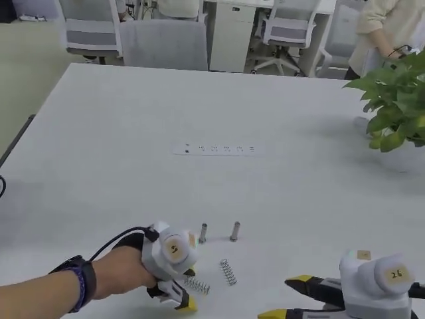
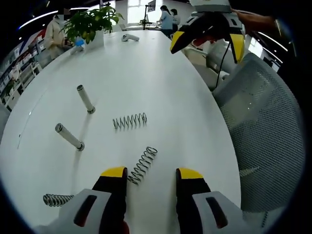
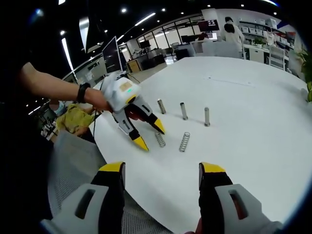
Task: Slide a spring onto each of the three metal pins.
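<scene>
Two bare metal pins stand upright on the white table. Two springs lie loose near them: one in the open, the other right at my left gripper. In the left gripper view that spring lies just ahead of the open left gripper, its near end between the yellow tips. A third pin wearing a spring stands beside the bare pins. My right gripper is open and holds nothing, hovering at the near table edge.
A flush socket strip sits mid-table and a potted plant stands at the right edge. Grey office chairs line the far side, and a person stands at the back right. A mesh chair is by the near edge.
</scene>
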{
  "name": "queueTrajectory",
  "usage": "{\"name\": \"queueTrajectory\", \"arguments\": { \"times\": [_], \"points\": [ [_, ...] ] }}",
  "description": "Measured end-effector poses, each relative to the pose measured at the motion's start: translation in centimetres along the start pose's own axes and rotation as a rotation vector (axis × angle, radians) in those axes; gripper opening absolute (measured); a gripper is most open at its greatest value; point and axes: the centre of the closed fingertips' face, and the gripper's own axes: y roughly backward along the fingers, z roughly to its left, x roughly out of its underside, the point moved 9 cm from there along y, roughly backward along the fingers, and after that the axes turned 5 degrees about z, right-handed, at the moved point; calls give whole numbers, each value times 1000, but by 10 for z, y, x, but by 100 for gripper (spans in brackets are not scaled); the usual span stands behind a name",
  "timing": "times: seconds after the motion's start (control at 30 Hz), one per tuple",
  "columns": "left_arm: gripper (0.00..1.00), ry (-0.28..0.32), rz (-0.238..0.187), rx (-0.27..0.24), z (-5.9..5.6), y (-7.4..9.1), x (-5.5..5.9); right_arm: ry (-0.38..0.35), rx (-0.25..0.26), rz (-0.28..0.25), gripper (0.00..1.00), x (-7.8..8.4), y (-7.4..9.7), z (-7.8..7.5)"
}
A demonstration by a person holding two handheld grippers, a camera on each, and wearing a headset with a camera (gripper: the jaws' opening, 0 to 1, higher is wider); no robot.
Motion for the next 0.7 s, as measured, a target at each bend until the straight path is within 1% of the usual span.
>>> {"name": "queueTrajectory", "arguments": {
  "times": [0.07,0.13,0.2,0.23,0.47,0.57,0.67,0.7],
  "points": [
    [30,-13,12,-15,0,2,1,1,-3,3,59,-1,-1,0],
    [29,-13,14,-16,0,2,2,7,-5,7,59,-2,-3,1],
    [23,-28,25,-47,3,4,5,9,-4,7,59,-3,-2,2],
    [22,-8,20,-40,3,4,6,9,-5,5,59,-3,-2,2],
    [7,31,14,-66,2,6,12,12,-6,4,58,-3,-2,2],
    [4,57,3,-77,1,8,14,9,-6,0,58,-2,-2,3],
    [4,88,-11,-84,1,8,16,7,-10,2,58,-2,-4,3],
    [4,90,-12,-85,1,8,16,9,-11,4,58,-2,-4,4]
  ]
}}
